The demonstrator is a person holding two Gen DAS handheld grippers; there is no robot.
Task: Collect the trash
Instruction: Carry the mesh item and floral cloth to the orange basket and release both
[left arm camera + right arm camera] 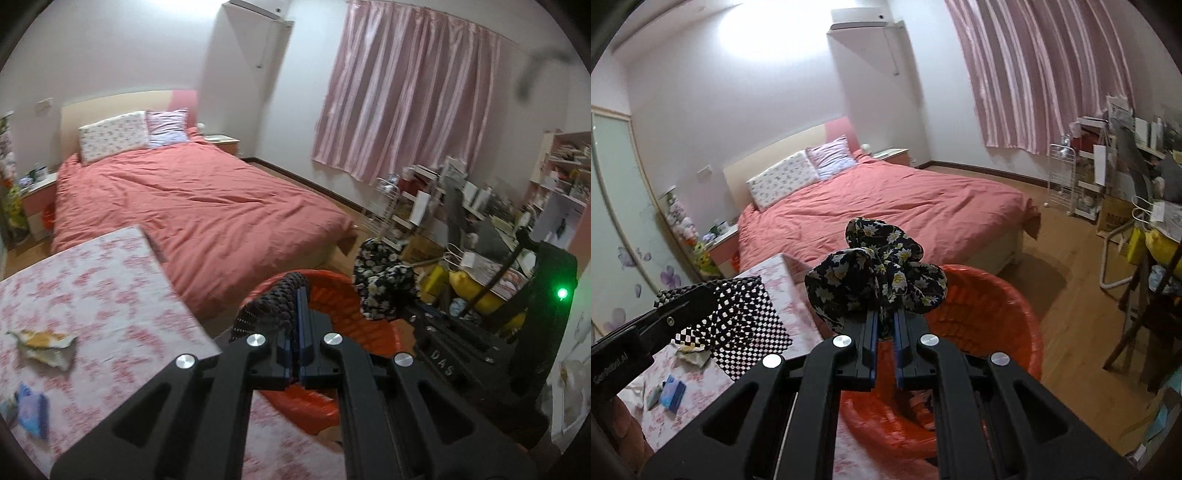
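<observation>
My left gripper is shut on a black-and-white checkered cloth, held over the near rim of the orange basket. In the right wrist view the same cloth hangs at the left. My right gripper is shut on a dark floral cloth, held above the orange basket. The floral cloth also shows in the left wrist view. On the pink flowered table lie a crumpled wrapper and a blue packet.
A bed with a red cover stands behind the table. Cluttered shelves and a chair fill the right side, with wood floor between. Pink curtains hang at the back.
</observation>
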